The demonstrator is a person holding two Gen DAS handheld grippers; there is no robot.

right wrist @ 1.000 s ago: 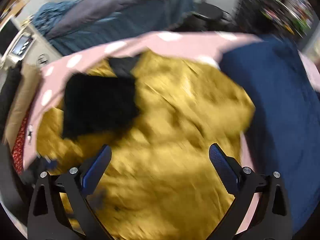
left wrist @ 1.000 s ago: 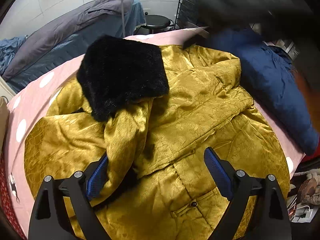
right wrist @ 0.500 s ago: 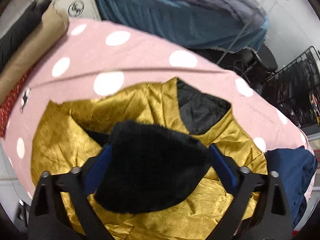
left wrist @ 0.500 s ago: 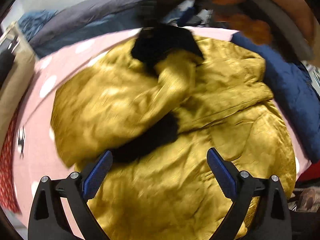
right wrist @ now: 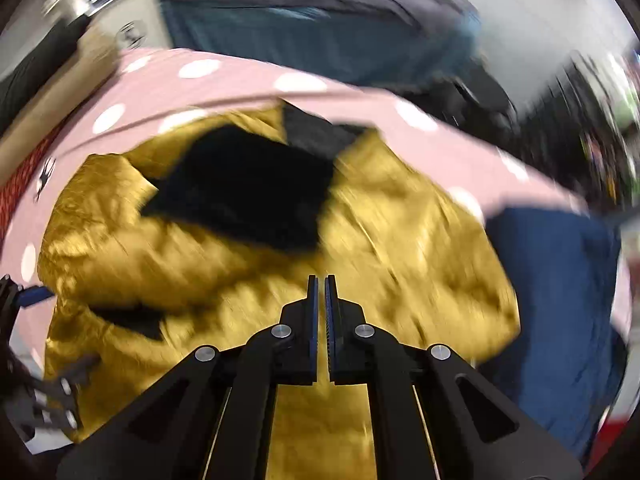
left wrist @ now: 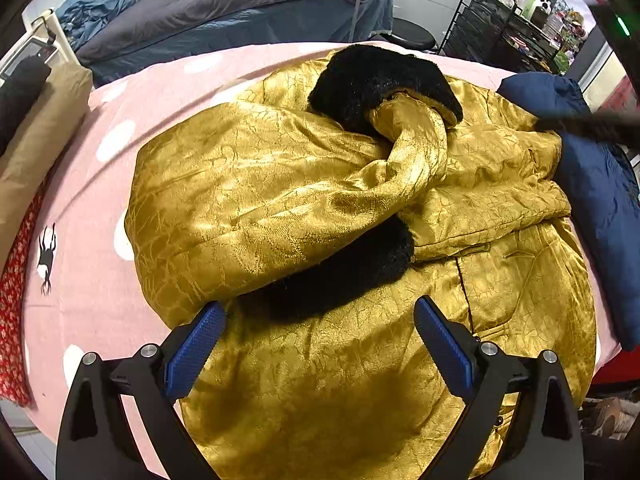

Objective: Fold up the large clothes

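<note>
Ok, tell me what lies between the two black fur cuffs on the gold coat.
In the left wrist view, a gold sleeve of the coat runs from the upper fur cuff down to the lower cuff.

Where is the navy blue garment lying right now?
In the left wrist view the navy blue garment lies at the right edge of the pink polka-dot cover, against the right side of the gold coat.

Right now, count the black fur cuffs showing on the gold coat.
2. One black fur cuff lies at the far end near the collar, its gold sleeve looped under it. The other cuff lies mid-coat, just beyond the open left gripper.
</note>
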